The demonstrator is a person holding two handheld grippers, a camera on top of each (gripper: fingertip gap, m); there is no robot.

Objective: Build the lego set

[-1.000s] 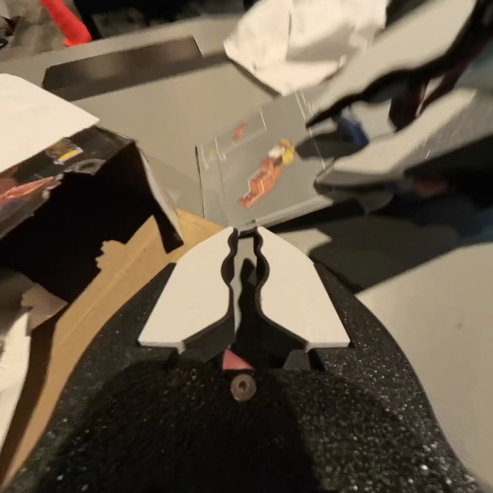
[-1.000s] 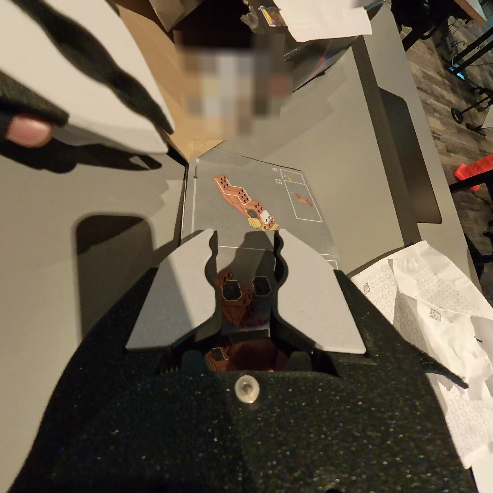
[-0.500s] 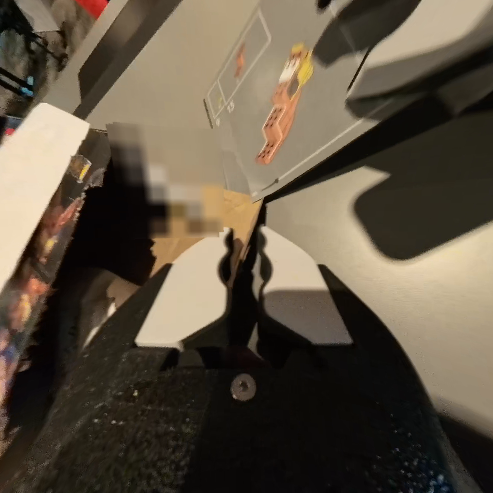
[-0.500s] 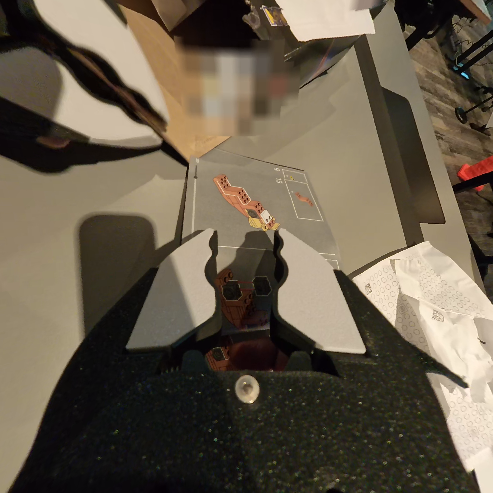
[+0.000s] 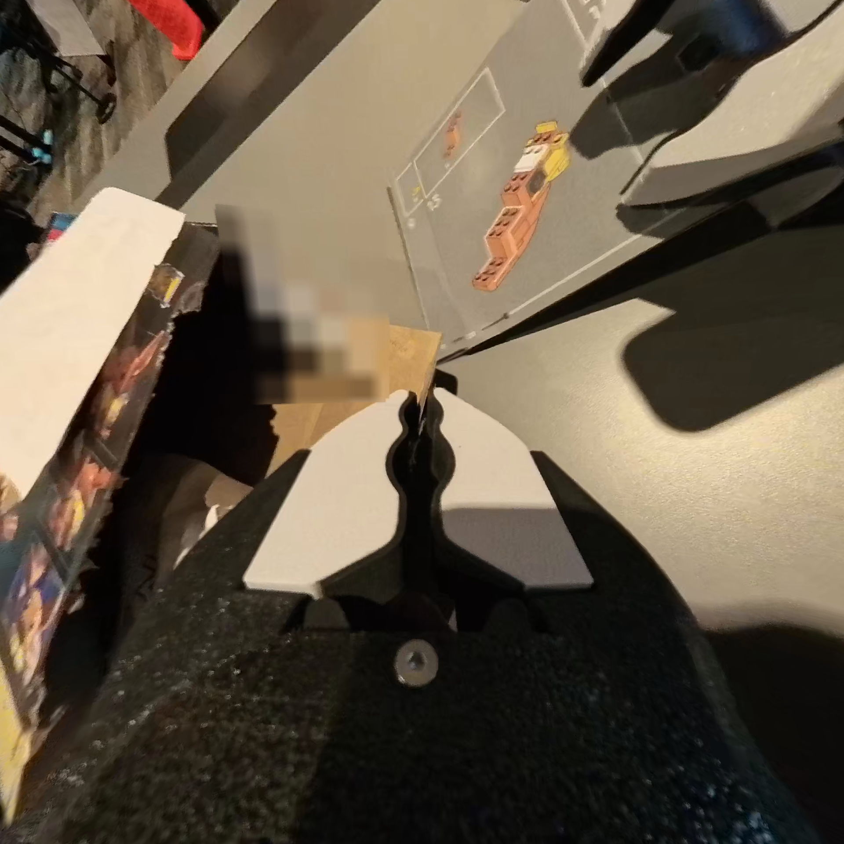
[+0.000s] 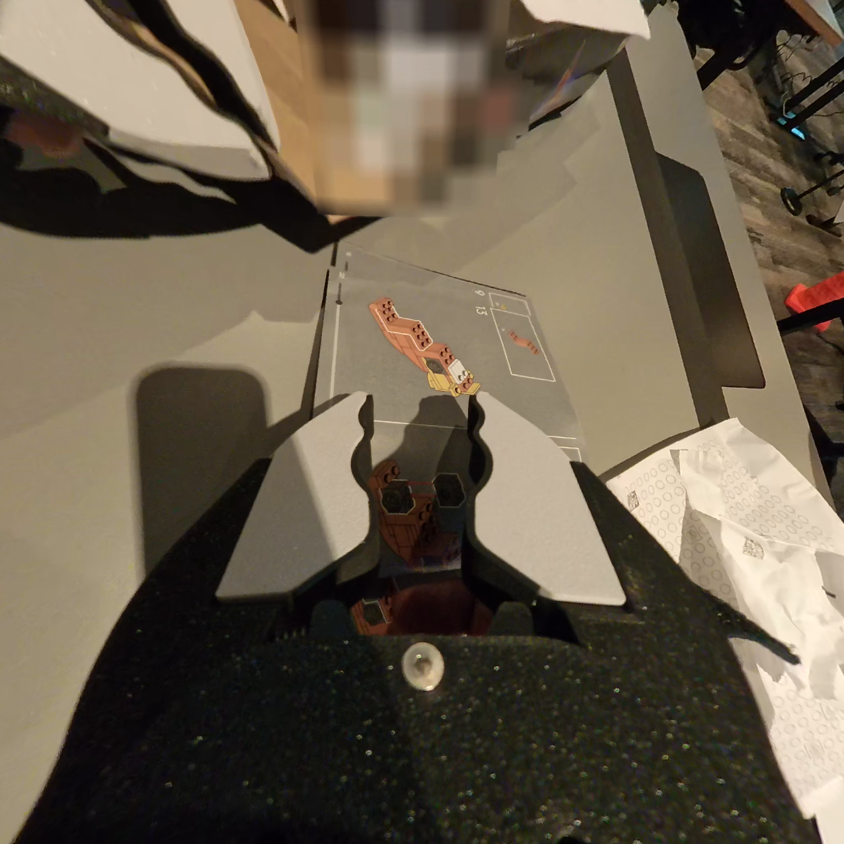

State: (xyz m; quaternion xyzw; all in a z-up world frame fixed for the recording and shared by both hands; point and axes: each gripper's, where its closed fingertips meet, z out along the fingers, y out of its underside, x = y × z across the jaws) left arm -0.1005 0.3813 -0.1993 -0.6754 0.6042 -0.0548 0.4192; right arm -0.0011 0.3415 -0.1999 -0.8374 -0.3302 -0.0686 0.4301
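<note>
Since half a second ago the left gripper (image 5: pixel 422 402) has pushed closer to the tan cardboard sheet (image 5: pixel 406 351) and slid farther toward the far left corner of the right wrist view, while the right gripper (image 6: pixel 420 399) has kept its place. At the far left the printed lego box (image 5: pixel 77 329) stands with its white flap raised and its torn opening dark. Just right of it, the left gripper's claw is narrowed almost to nothing, and the thin edge of the tan sheet runs between its fingertips, so it appears pinched there. Right of that, the open instruction booklet (image 6: pixel 493 392) lies flat on the grey table (image 6: pixel 137 297), its near left corner close to the tan sheet, and its page shows a drawing of an orange-brown build with a yellow end. Over the booklet's near edge the right gripper's claw stands at a middling width, clamped on the brown lego build (image 6: pixel 406 520), which sits deep between the two grey fingers with its studs facing up. Farther right, crumpled white paper bags (image 6: pixel 730 525) lie on the table's near right part. Beyond the table's right edge, a red object (image 6: pixel 817 297) sits on the dark floor.
</note>
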